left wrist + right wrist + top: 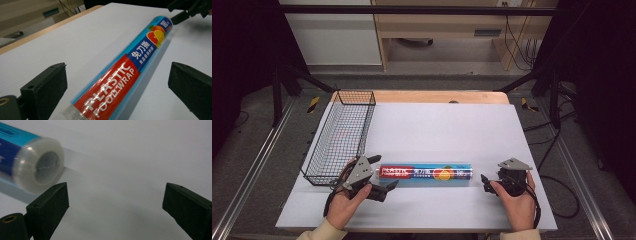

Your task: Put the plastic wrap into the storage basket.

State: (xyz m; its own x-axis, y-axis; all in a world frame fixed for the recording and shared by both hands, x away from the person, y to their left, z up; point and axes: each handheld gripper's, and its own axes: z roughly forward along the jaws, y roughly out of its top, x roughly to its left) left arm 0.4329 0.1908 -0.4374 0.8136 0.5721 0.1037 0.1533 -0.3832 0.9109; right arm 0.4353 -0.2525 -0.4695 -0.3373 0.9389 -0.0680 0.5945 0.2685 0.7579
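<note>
A roll of plastic food wrap [426, 173], with a blue and red label and an orange printed on it, lies across the near part of the white table top [452, 125]. My left gripper [383, 173] is at the roll's left end. In the left gripper view its jaws stand wide open on either side of the roll [125, 72], without touching it. My right gripper [485, 183] sits just past the roll's right end, open. The clear capped end of the roll [37, 167] lies ahead and to the left of its jaws, with nothing between them.
A black wire basket [356, 91] stands along the table's left side, just behind the left hand. Beyond the table's far edge are a wooden strip, floor and shelving. The right gripper [185, 12] appears far off in the left gripper view.
</note>
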